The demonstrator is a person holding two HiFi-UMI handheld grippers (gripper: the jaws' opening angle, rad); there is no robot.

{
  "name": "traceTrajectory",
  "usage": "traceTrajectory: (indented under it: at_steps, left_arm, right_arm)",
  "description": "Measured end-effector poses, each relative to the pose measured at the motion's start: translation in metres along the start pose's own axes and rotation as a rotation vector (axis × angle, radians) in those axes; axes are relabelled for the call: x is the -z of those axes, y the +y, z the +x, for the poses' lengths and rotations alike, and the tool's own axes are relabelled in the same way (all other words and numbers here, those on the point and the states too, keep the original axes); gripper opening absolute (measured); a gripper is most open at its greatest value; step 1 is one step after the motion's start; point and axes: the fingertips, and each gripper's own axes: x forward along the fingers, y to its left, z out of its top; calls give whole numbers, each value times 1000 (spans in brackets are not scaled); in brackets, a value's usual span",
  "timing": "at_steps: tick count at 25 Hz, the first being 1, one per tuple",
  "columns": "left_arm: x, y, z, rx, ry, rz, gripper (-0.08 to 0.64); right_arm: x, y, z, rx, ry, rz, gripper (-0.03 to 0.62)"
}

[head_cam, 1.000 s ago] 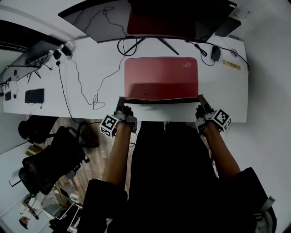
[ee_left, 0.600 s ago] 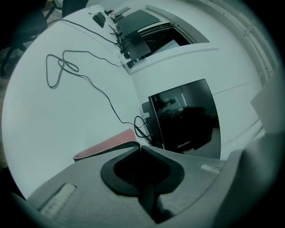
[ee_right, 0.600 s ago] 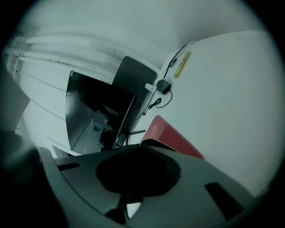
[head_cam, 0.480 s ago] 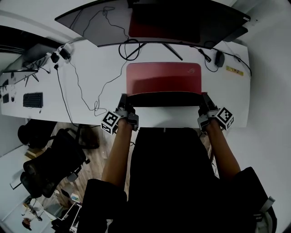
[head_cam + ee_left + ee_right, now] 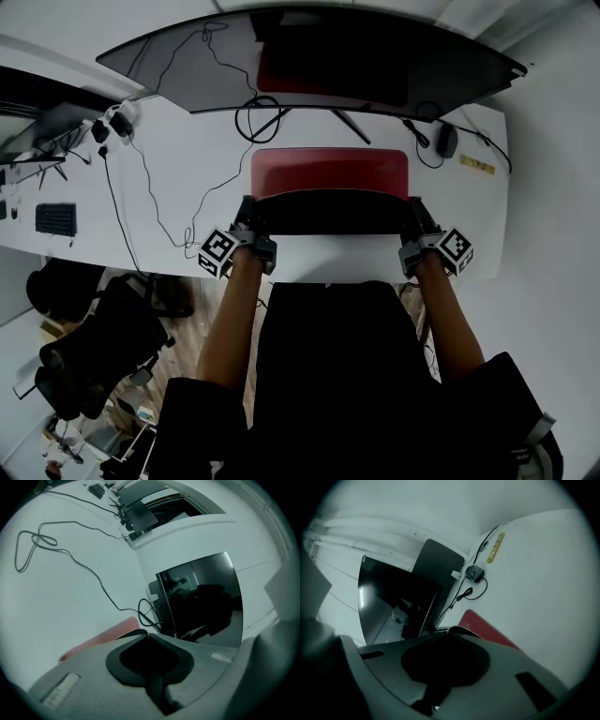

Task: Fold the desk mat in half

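- Desk mat (image 5: 328, 172) sits on the white worktop (image 5: 178, 187) in front of the monitor (image 5: 309, 56). Its near half is lifted, black underside showing.
- We judge it thin, light and floppy, so corner grips keep the edge taut.
- Left gripper (image 5: 246, 212) has its fingers (image 5: 93, 677) pinched onto the left near corner. Right gripper (image 5: 413, 210) is clamped likewise on the right corner.

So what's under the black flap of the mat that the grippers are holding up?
The desk mat's red top side; only its far strip shows past the black flap. The rest lies hidden beneath it, so I can't tell whether the layers touch.
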Motion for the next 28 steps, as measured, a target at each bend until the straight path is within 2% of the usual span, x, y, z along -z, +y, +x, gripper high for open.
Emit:
traceTrajectory:
  at_steps: [16, 23, 28]
  left_arm:
    - [-9, -4, 78, -52, 61, 13, 31]
    - [-15, -1, 100, -76, 83, 11, 31]
    - [-15, 6, 113, -94, 108, 14, 31]
  right_arm:
    - [-25, -15, 50, 60, -16, -13, 15]
    - [-30, -10, 70, 62, -6, -32, 15]
    - [-32, -21, 83, 99, 5, -54, 15]
